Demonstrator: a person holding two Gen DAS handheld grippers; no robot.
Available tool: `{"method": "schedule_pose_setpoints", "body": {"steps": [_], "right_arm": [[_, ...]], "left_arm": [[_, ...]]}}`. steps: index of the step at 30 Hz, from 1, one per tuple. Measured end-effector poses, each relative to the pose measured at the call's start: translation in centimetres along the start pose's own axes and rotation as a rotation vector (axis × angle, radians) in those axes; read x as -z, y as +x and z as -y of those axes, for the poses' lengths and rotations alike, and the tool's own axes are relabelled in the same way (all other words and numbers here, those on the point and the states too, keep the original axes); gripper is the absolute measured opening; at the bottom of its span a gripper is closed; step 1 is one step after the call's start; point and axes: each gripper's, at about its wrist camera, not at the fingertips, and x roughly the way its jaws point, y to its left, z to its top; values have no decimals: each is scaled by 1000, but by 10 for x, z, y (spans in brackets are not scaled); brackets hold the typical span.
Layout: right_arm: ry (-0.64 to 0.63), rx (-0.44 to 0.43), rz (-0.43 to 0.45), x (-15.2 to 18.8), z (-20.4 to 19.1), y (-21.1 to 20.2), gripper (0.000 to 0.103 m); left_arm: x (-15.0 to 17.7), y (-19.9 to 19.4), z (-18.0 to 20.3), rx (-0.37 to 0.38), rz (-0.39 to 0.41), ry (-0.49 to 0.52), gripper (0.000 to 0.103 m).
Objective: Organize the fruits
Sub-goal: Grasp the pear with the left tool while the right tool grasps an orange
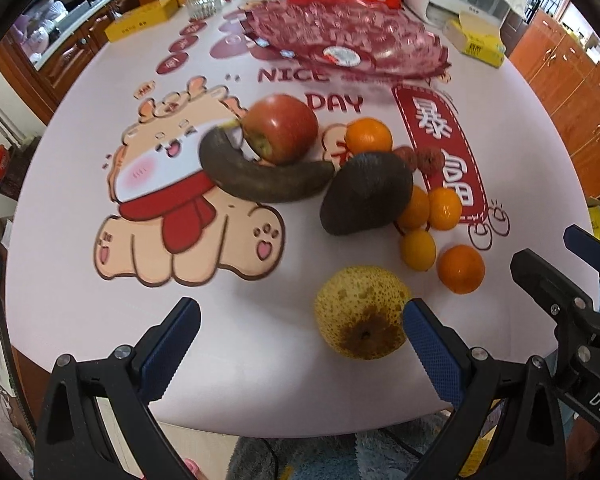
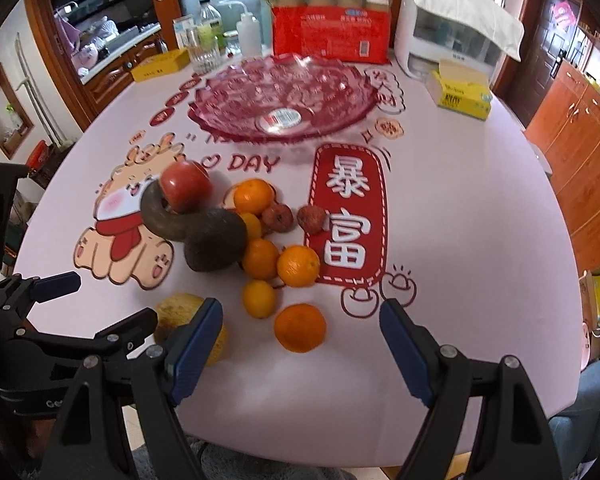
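Note:
Fruit lies loose on the printed tablecloth: a red apple [image 1: 282, 128] [image 2: 186, 186], a blackened banana [image 1: 260, 178] [image 2: 160, 220], a dark avocado [image 1: 366, 194] [image 2: 216, 240], several oranges [image 1: 460, 268] [image 2: 300, 328], two reddish lychees [image 2: 278, 218] and a spotted yellow pear [image 1: 360, 312] [image 2: 180, 314]. An empty red glass bowl [image 1: 320, 28] [image 2: 240, 92] stands beyond them. My left gripper [image 1: 300, 344] is open, its right finger beside the pear. My right gripper [image 2: 302, 348] is open just short of the nearest orange. Its left finger hides part of the pear.
Along the table's far edge stand a red carton [image 2: 332, 36], a white appliance [image 2: 452, 32], yellow boxes [image 2: 460, 92] [image 2: 160, 66], bottles and a glass [image 2: 204, 54]. Wooden cabinets [image 2: 580, 160] line the right. The near table edge [image 2: 340, 452] lies just under both grippers.

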Motion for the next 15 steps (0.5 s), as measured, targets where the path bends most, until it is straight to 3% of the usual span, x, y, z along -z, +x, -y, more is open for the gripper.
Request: {"method": "schedule_pose_setpoints", "body": {"steps": [15], "right_arm": [[77,-30,-127,18,29,50,81]], "left_arm": [[11,41,18,53,-85,22,101]]}}
